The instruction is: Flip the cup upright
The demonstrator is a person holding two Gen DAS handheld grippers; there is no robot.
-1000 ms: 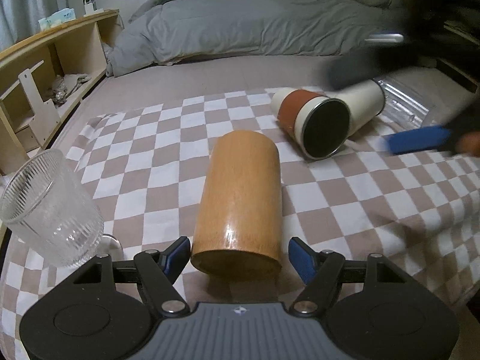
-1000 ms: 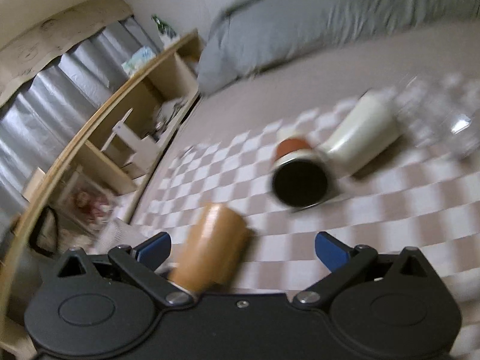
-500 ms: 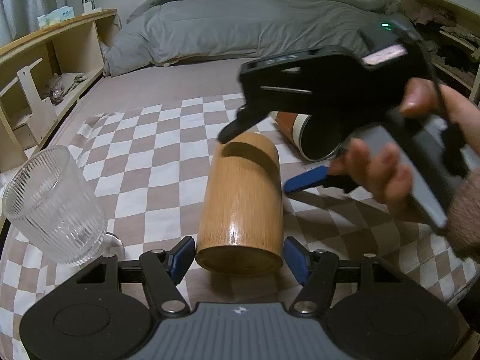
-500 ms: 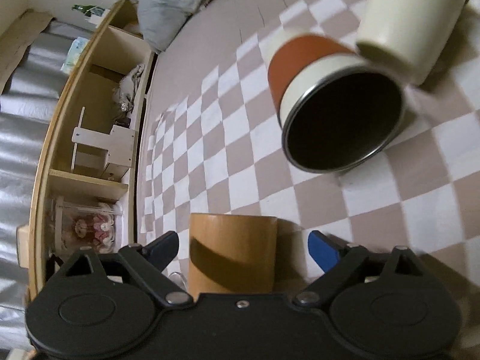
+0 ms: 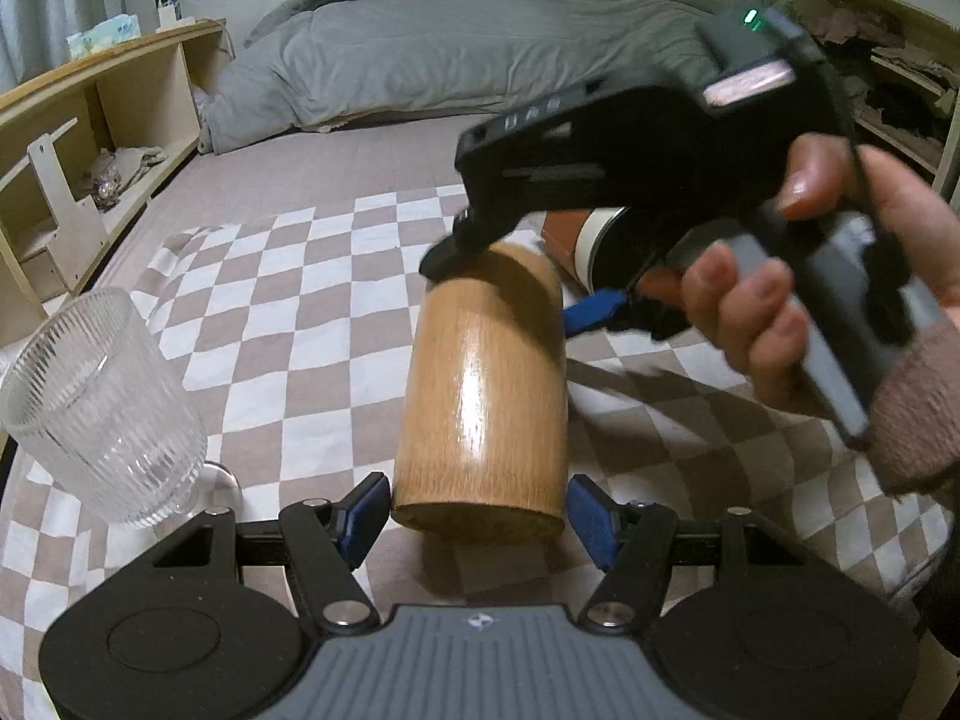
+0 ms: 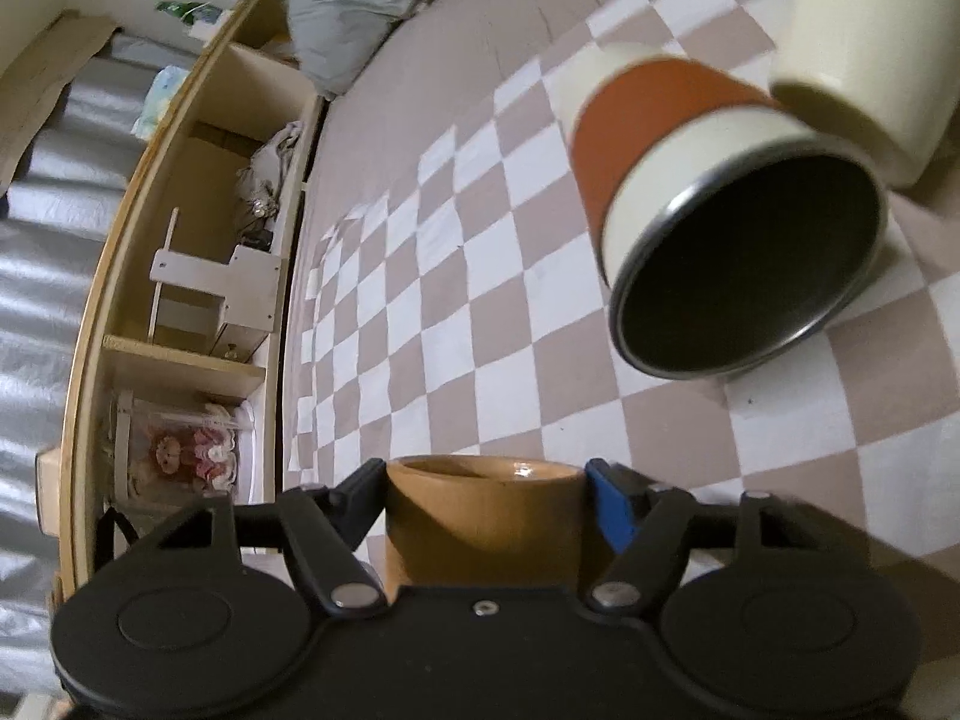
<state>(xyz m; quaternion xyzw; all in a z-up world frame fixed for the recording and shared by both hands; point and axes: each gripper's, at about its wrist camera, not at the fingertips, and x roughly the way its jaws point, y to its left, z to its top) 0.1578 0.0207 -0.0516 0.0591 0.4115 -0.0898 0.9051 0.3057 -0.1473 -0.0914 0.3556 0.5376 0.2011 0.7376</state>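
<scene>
A wooden cup (image 5: 486, 396) lies on its side on the checkered cloth (image 5: 288, 336), base toward my left gripper (image 5: 477, 510). The left gripper is open, its blue pads flanking the cup's base with small gaps. My right gripper (image 5: 528, 282) reaches over the cup's far end from the right. In the right wrist view the right gripper (image 6: 486, 498) has its fingers pressed on both sides of the wooden cup (image 6: 480, 510) near its open rim.
A ribbed glass (image 5: 102, 402) stands upright at the left. An orange-banded steel cup (image 6: 720, 228) and a cream cup (image 6: 864, 54) lie on their sides behind. A wooden shelf (image 5: 72, 138) runs along the left. A grey duvet (image 5: 480, 42) lies at the back.
My right gripper swung in from the right, came down over the wooden cup's far end and closed on it. The left gripper stayed open at the cup's base.
</scene>
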